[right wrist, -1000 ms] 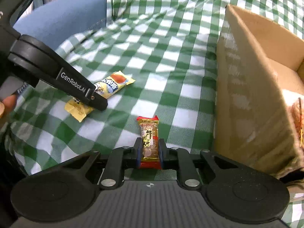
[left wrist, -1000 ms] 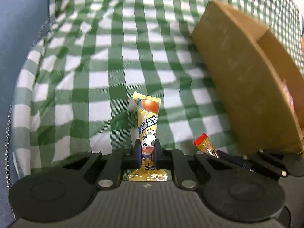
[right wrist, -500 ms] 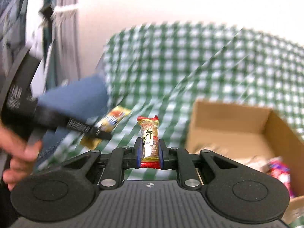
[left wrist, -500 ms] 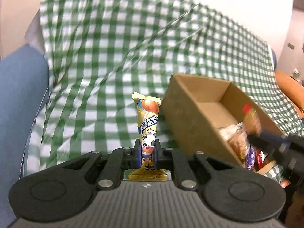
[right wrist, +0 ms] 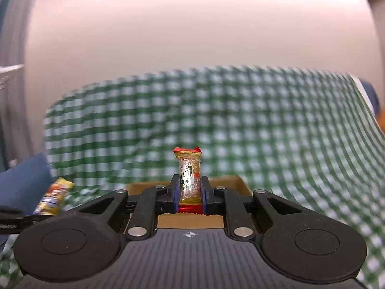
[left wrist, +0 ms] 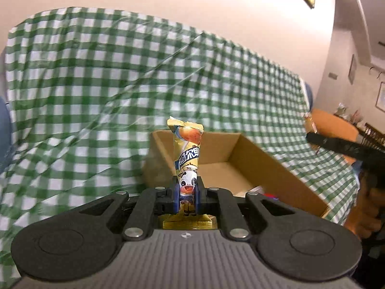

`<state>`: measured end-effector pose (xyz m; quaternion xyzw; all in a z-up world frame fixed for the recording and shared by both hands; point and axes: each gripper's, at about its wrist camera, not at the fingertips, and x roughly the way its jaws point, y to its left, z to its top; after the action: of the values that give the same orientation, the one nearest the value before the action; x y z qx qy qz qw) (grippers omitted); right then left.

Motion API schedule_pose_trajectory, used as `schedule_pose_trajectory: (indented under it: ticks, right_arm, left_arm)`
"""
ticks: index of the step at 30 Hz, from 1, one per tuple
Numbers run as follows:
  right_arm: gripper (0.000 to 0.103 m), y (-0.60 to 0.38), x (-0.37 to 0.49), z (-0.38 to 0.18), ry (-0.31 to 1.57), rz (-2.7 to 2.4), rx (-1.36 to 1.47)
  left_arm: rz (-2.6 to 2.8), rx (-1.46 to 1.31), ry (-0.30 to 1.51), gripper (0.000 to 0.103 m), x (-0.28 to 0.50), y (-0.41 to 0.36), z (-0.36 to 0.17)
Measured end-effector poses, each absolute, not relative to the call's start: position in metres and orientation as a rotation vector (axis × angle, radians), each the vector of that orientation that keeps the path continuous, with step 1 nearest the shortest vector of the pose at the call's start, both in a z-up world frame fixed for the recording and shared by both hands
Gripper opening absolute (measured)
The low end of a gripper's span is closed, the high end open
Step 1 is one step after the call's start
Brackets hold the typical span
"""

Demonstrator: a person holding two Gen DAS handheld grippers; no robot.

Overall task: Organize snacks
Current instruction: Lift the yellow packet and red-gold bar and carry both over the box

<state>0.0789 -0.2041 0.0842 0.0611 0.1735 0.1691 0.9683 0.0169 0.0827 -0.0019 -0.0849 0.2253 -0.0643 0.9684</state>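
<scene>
My left gripper (left wrist: 185,187) is shut on a long yellow snack stick (left wrist: 188,154) with a cartoon cow, held upright in the air in front of the open cardboard box (left wrist: 255,166). My right gripper (right wrist: 190,187) is shut on a small red-and-gold snack bar (right wrist: 189,177), held above the box's near edge (right wrist: 231,180). The yellow stick also shows at the left of the right wrist view (right wrist: 54,196). The right gripper shows at the right of the left wrist view (left wrist: 341,145). Some snacks (left wrist: 264,191) lie inside the box.
A green-and-white checked cloth (left wrist: 96,84) covers the sofa seat and back. A blue cushion (right wrist: 21,183) lies at the left. An orange cushion (left wrist: 334,125) sits at the right. A pale wall (right wrist: 192,29) rises behind.
Both grippers have lifted off the cloth with their snacks and tilted up. The box has come from the right side to straight ahead and below both grippers.
</scene>
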Motion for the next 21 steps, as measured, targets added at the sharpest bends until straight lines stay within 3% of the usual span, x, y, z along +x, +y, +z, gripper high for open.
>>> schedule_pose_trajectory:
  ticks: [21]
  right_arm:
    - [0.017, -0.213, 0.1, 0.068, 0.41, 0.25, 0.07]
  left_arm:
    - [-0.294, -0.09, 0.414, 0.013, 0.076, -0.014, -0.001]
